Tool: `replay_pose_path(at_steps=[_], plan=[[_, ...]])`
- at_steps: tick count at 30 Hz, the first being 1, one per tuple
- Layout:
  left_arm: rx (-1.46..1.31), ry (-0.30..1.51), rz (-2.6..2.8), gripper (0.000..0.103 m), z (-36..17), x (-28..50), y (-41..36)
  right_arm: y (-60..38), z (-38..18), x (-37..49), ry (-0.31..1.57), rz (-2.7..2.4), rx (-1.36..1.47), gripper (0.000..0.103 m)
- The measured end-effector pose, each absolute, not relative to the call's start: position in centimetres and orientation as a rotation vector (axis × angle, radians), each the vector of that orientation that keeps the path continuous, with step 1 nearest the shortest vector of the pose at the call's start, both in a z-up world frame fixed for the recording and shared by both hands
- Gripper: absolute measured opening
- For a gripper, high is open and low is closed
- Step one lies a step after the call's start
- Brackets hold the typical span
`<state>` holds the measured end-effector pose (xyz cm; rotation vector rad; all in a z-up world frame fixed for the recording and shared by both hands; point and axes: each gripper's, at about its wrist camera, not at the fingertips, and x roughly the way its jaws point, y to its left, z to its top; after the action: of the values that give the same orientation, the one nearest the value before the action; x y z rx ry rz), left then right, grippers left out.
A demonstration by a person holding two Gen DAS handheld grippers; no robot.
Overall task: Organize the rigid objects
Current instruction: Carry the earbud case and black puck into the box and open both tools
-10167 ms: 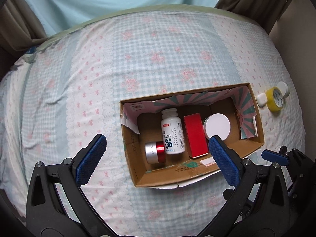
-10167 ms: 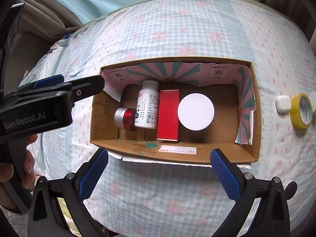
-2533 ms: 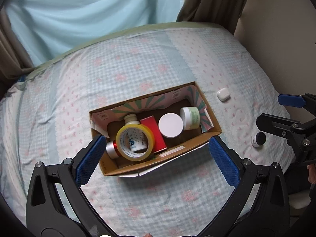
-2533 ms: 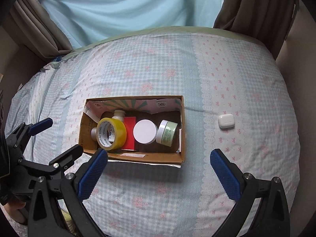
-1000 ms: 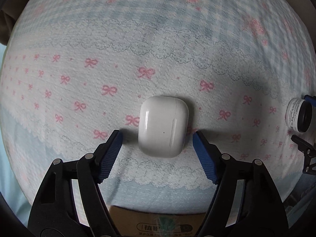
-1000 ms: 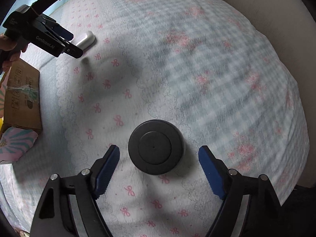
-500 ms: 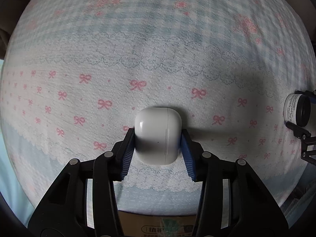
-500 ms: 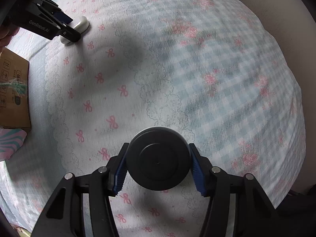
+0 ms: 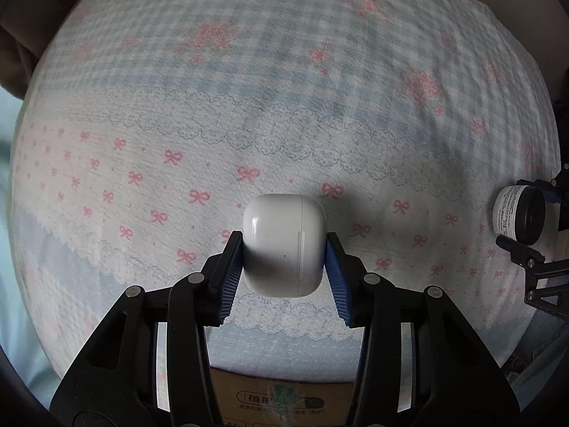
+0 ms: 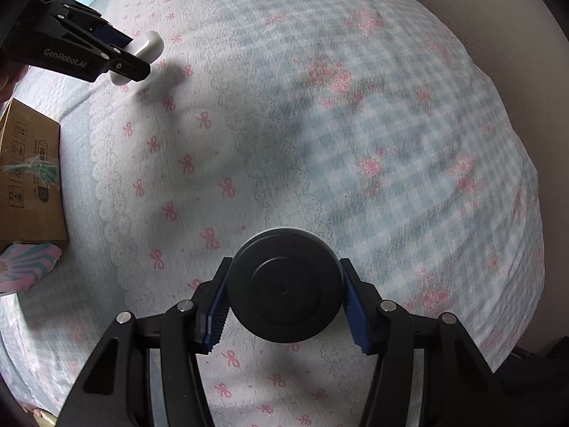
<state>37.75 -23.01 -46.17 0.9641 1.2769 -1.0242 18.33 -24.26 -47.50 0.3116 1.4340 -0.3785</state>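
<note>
Two grippers are each clamped on something over the bedspread (image 9: pixel 284 106). From the left wrist camera, the left gripper (image 9: pixel 284 263) has its blue pads (image 9: pixel 231 274) pressed against both sides of a white earbud case (image 9: pixel 284 245), which casts a shadow on the pink-bow fabric to its right. A strip of the cardboard box (image 9: pixel 277 398) shows at the bottom edge, and far right the other gripper grips a small jar (image 9: pixel 519 213) with a white label.

From the right wrist camera, the right gripper (image 10: pixel 284 302) is closed around that jar, its round black lid facing the lens. Up at the top left, the left gripper carries the white case above the cloth. The box sits against the left edge, well apart from both.
</note>
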Motion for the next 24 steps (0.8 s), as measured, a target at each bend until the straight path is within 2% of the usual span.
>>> replay_pose_path(at_steps=[6, 15, 24], plan=[[0.841, 1.271, -0.993, 0.041, -39.9, 36.9, -22.0, -25.0, -43.3, 18.6, 1.380, -0.381, 0.295, 0.052], [0.603, 1.226, -0.903, 0.041, -30.0, 34.8, -16.9, -24.5, -34.0, 19.5, 1.274, -0.334, 0.208, 0.052], [0.370, 1.186, -0.729, 0.041, -23.2, 33.2, -6.1, -19.2, -25.5, 21.3, 1.200, -0.154, 0.149, 0.052]])
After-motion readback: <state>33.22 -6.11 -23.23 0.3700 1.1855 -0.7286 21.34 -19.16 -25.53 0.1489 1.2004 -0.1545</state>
